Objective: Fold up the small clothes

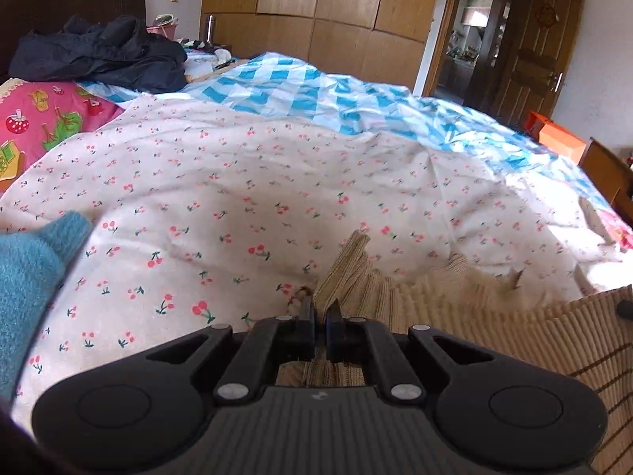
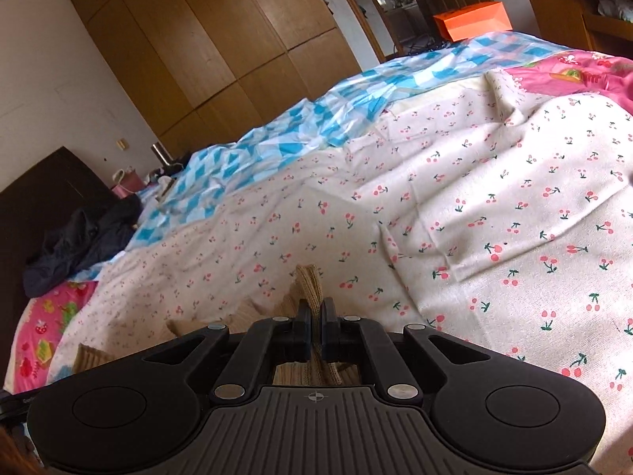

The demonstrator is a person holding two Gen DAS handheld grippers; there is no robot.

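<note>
- Two grippers, one garment: the left gripper (image 1: 320, 312) is clenched on a bunched edge of the beige ribbed knit garment (image 1: 467, 316), and the right gripper (image 2: 314, 310) is pinching another bunch of the same knit (image 2: 310, 281).
- Both sets of jaws stand nearly together, with ribbed cloth poking up past the tips, so each hand is grasping fabric, not air.
- In the left wrist view the knit runs from the jaws off to the right and back toward the camera, its dark stripes showing at the near right edge. So the body of the garment lies to the right of that gripper.
- In the right wrist view the knit spills the other way, to the left and near side of the jaws. The piece looks strung between the two hands, long axis running left to right.
- Underneath is the cherry-print sheet (image 1: 221, 182), and the cloth hangs low over it; whether the body of the garment touches it I can't tell.
- My read: this is the carry of a held edge, and the coming move turns on that left-right span. Neither hand is nearer, since both already grip, so they'd want to travel level with each other and lay the edge down square.
- A teal fuzzy garment (image 1: 35, 273) sits at the near left, well clear of the knit.
- Farther off lie the blue checked sheet (image 1: 292, 87) and a dark jacket (image 1: 107, 53), out of the way.
</note>
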